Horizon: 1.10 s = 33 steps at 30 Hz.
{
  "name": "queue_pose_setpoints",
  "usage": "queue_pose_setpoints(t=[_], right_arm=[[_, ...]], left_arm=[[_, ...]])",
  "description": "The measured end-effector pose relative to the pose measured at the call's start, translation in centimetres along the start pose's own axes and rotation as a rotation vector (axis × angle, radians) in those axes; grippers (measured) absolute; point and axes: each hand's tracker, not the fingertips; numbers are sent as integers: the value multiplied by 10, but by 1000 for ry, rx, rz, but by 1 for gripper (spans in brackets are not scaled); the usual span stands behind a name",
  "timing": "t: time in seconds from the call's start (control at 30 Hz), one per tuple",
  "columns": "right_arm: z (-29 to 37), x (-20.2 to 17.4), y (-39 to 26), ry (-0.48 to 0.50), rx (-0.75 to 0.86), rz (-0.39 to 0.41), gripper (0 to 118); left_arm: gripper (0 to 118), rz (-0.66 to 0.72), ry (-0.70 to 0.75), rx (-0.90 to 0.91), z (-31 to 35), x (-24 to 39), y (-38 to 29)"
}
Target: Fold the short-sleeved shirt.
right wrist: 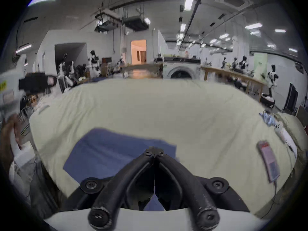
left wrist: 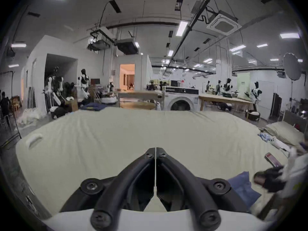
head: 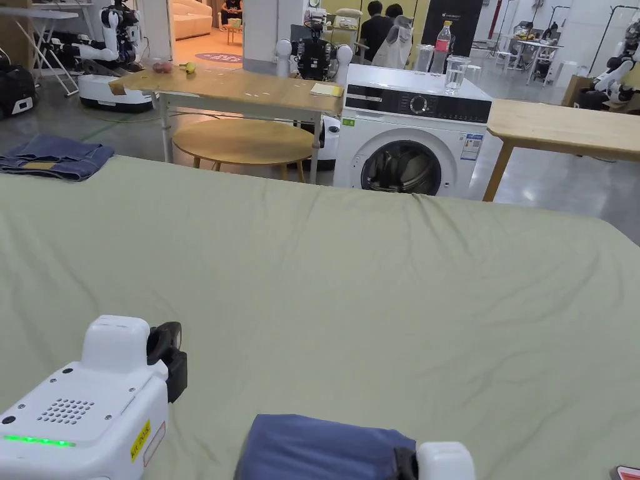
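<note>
A blue short-sleeved shirt [head: 319,447] lies folded into a compact rectangle on the pale green sheet [head: 350,281], at the near edge. In the right gripper view the shirt [right wrist: 108,151] lies just under and left of my right gripper [right wrist: 154,151], whose jaws are shut with nothing visibly between them. My left gripper [left wrist: 155,148] is also shut and empty, hovering over bare sheet left of the shirt [left wrist: 241,186]. The left gripper's white body [head: 94,400] sits at the lower left of the head view.
A phone [right wrist: 268,161] lies on the sheet to the right of the shirt. Folded denim [head: 53,156] rests at the far left corner. Beyond the bed stand a washing machine [head: 415,144] and wooden tables [head: 237,90]. A pillow [left wrist: 281,131] lies at the right.
</note>
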Motion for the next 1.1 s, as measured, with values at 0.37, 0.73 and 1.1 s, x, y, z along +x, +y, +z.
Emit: queue_pose_setpoints(t=[0.37, 0.73, 1.1], right_arm=[[-37, 14, -13, -4, -132, -98, 0], [-37, 16, -12, 7, -140, -86, 0], [-37, 15, -11, 6, -145, -94, 0]], left_arm=[[23, 217, -334, -515, -24, -35, -26], [76, 631, -616, -790, -81, -63, -83], [76, 735, -918, -873, -130, -26, -114]])
